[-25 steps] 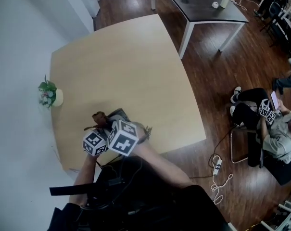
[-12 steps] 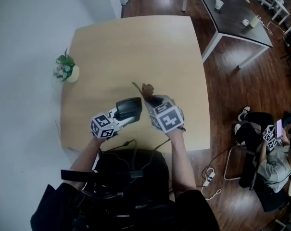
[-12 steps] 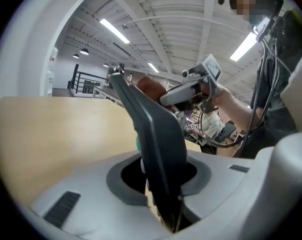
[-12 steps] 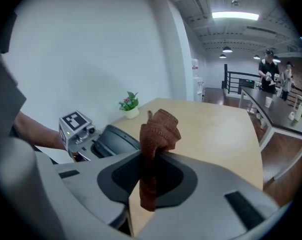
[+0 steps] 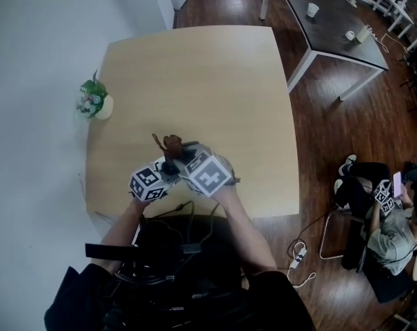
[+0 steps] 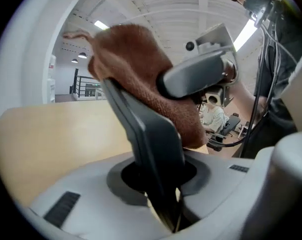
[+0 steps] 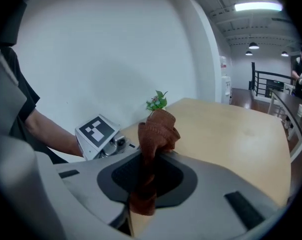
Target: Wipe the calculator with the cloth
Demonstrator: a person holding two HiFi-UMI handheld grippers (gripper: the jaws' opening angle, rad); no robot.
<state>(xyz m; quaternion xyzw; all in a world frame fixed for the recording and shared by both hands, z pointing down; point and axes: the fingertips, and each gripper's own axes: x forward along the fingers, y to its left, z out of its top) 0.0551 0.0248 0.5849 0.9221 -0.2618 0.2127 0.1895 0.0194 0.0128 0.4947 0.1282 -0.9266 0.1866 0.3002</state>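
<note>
Holding right gripper's (image 7: 140,196) cloth (image 7: 158,129) against left gripper's (image 6: 166,206) calculator (image 6: 147,129).

Half a second ago the right tool (image 5: 187,156) stands well apart from the left tool (image 5: 165,169), off to its right. Now it stands just beside the left tool, as it does one second ago.

The cloth (image 5: 170,143), clamped in the right tool, travels with it. Half a second ago it hangs clear of the calculator (image 6: 146,134). Now it lies against the calculator's far end, just ahead of the left tool.

The calculator's dark face, exposed in the head view half a second ago, is now largely covered by the cloth and the right tool.
</note>
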